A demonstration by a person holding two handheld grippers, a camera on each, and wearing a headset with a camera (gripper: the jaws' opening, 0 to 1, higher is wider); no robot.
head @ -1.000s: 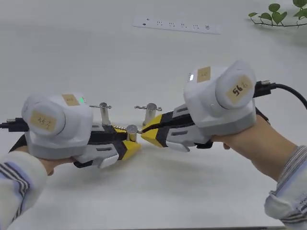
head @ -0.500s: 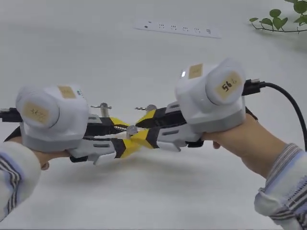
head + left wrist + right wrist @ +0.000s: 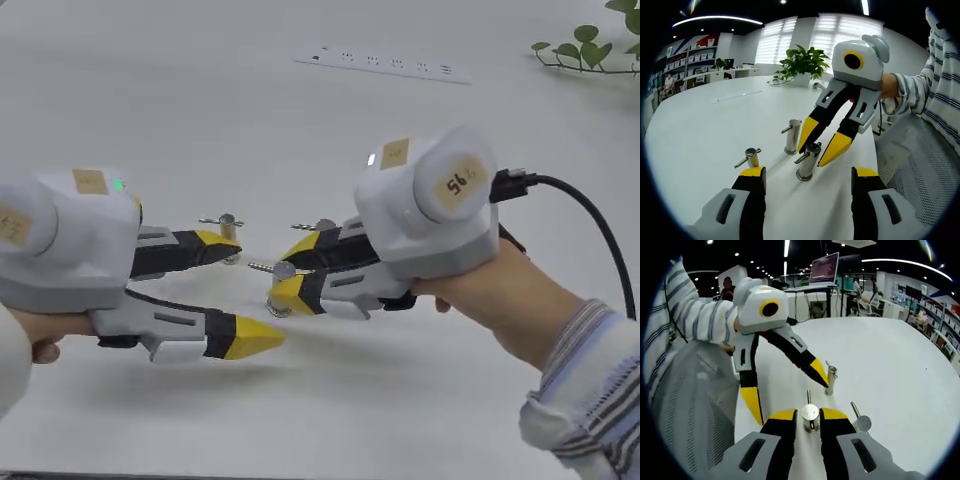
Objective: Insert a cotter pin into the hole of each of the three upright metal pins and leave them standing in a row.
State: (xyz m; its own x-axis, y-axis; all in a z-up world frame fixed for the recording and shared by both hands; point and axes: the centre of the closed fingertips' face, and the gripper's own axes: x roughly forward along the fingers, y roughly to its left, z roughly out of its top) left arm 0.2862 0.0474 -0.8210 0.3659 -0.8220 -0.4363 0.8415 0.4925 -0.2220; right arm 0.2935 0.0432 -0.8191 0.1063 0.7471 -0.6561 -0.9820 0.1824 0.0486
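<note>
Right gripper (image 3: 288, 272), sticker (image 3: 458, 184) reading roughly "56", pinches the nearest metal pin (image 3: 810, 416); left gripper (image 3: 255, 295) hangs spread wide toward the bench (image 3: 200, 120)'s near edge.

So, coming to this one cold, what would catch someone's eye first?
Two bulky white, yellow-tipped tools meet mid-bench: the right hand-held gripper closes its jaws on the nearest metal pin, while the left hand-held gripper is spread wide open beside it. The far metal pin and the third metal pin stand upright nearby, each crossed by a cotter pin.
</note>
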